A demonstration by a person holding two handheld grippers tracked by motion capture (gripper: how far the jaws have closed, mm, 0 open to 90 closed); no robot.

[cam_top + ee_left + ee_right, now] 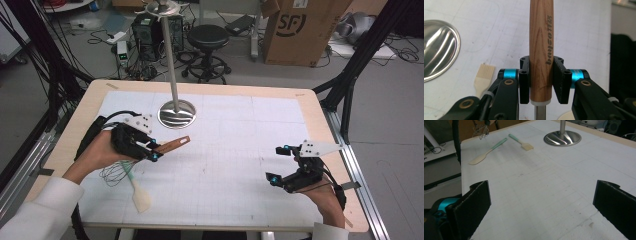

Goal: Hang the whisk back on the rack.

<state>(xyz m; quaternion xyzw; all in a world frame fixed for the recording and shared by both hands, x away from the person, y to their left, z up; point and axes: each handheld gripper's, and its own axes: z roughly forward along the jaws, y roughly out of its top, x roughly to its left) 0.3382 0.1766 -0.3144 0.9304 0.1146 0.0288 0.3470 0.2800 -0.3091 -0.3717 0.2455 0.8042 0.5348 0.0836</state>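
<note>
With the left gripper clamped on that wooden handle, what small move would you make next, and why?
Probably carry it toward the stand. The left gripper is shut on the wooden handle, held above the mat, and the stand's hooks look free. The right gripper waits open.

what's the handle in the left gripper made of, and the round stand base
The handle looks like wood with a smooth finish: brown grain lines and a printed brand mark. The round stand base looks like polished metal, probably steel, as it mirrors light in bright streaks.
</note>
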